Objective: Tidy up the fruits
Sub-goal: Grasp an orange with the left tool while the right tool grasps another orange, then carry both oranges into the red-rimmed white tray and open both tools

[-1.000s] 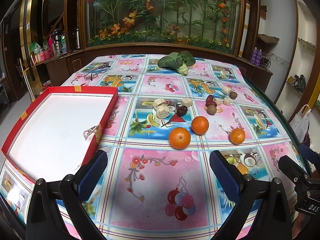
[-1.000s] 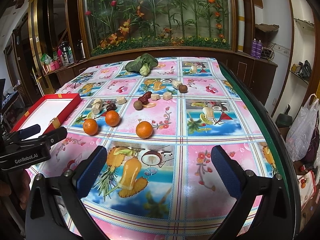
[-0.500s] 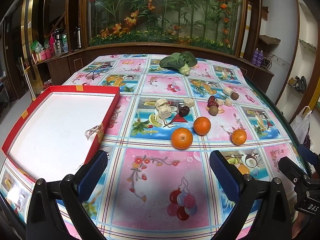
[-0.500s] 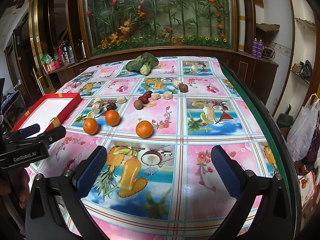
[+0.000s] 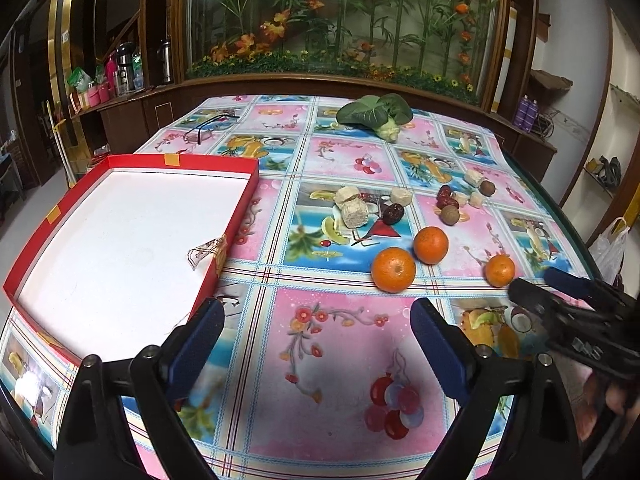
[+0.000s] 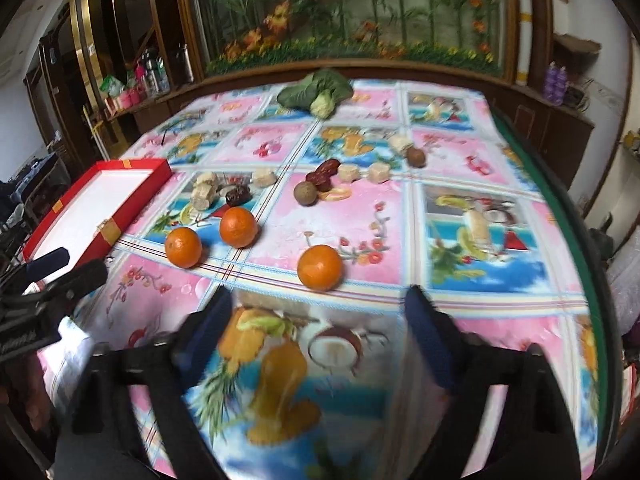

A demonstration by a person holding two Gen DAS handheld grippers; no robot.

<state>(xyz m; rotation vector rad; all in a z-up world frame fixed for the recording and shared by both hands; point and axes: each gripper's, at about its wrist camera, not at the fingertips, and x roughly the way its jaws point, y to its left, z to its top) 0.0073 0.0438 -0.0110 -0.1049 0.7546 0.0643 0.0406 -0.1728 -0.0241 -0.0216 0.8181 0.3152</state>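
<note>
Narrowing our empty right tool (image 6: 316,312), jaws just closing, we centre it on the nearest round orange tangerine (image 6: 320,267); left tool (image 5: 316,328) waits open over the counter (image 5: 340,360).

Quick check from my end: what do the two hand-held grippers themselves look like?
Both match: the left hand-held gripper and right hand-held gripper have black angular frames with round pivot bolts and long dark blue textured pads. White lettering marks the left one's body, blurred in the right view. No cables or sleeves show.
</note>
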